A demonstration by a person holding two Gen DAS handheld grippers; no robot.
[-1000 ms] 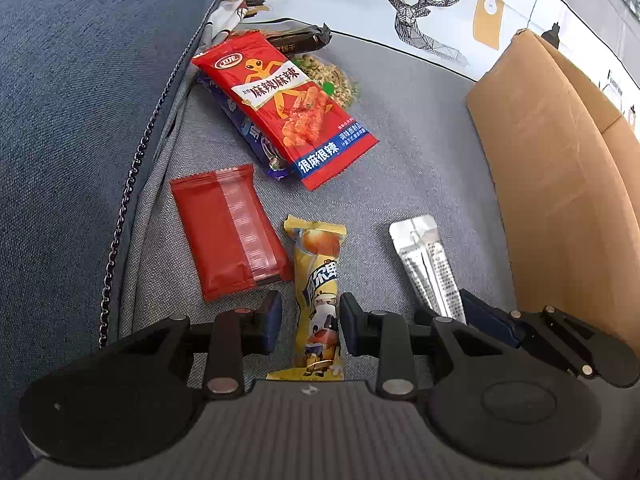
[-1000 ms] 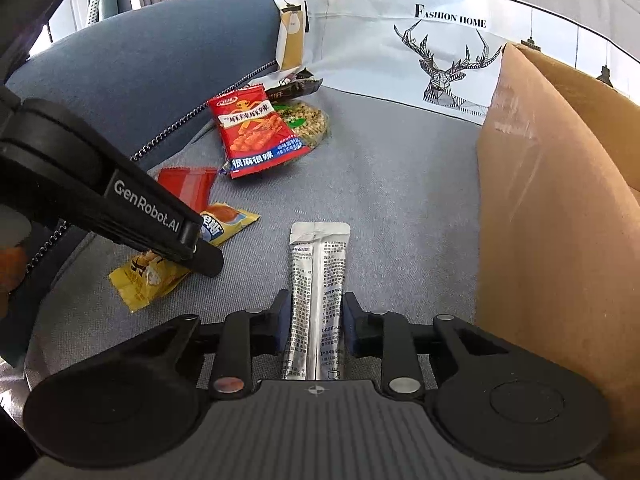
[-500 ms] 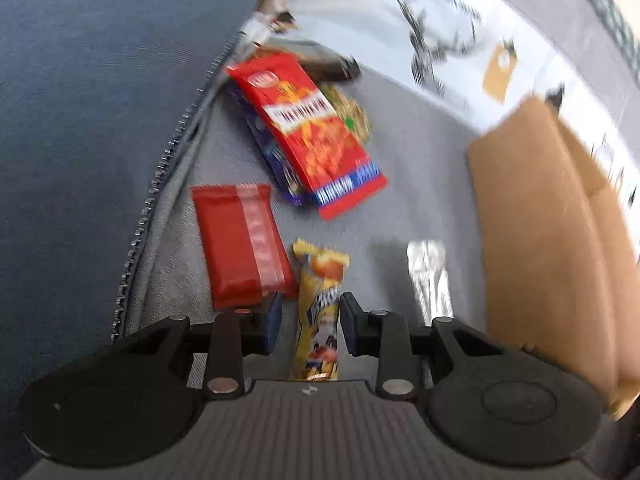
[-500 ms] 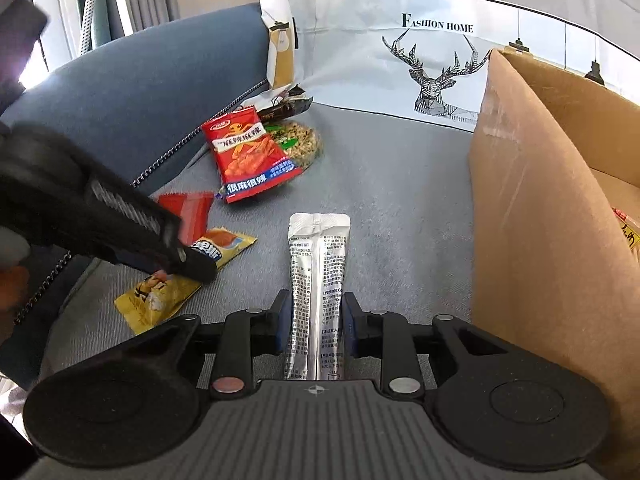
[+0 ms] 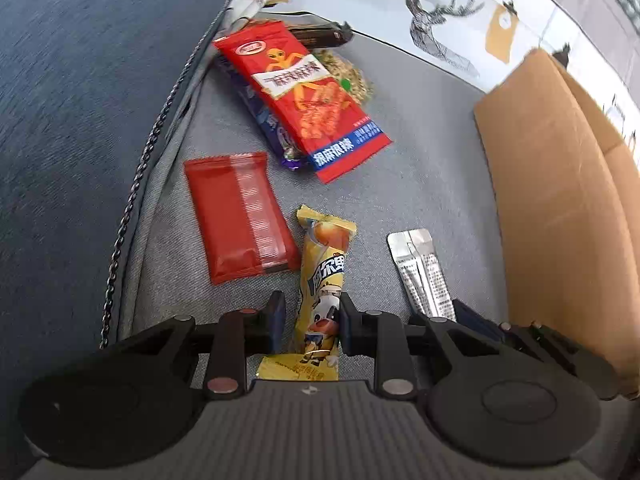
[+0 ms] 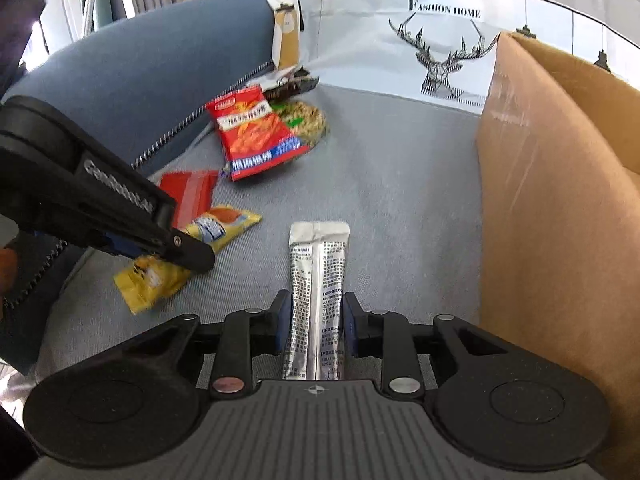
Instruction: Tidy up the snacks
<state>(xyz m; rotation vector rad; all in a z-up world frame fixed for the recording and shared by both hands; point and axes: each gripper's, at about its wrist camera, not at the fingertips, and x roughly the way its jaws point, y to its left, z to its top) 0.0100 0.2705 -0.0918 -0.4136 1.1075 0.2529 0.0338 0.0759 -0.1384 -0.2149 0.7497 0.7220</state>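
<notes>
My left gripper (image 5: 312, 322) is shut on a yellow snack bar (image 5: 324, 280), which also shows in the right wrist view (image 6: 188, 256). My right gripper (image 6: 314, 320) is shut on a silver sachet (image 6: 318, 284), also seen in the left wrist view (image 5: 420, 270). Both snacks are held just above the grey sofa seat (image 6: 400, 200). A red wrapper (image 5: 240, 216) lies left of the yellow bar. A large red snack bag (image 5: 304, 96) lies farther back on a purple pack (image 5: 272, 128) and a nut bar (image 5: 348, 76).
An open cardboard box (image 6: 560, 184) stands at the right, close to my right gripper. The blue sofa arm (image 5: 80, 100) rises on the left. A deer-print cushion (image 6: 440, 40) is at the back. A dark wrapper (image 5: 320, 36) lies by the cushion.
Both grippers have lifted slightly with their snacks. The right view has risen, showing more of the box's inside wall.
</notes>
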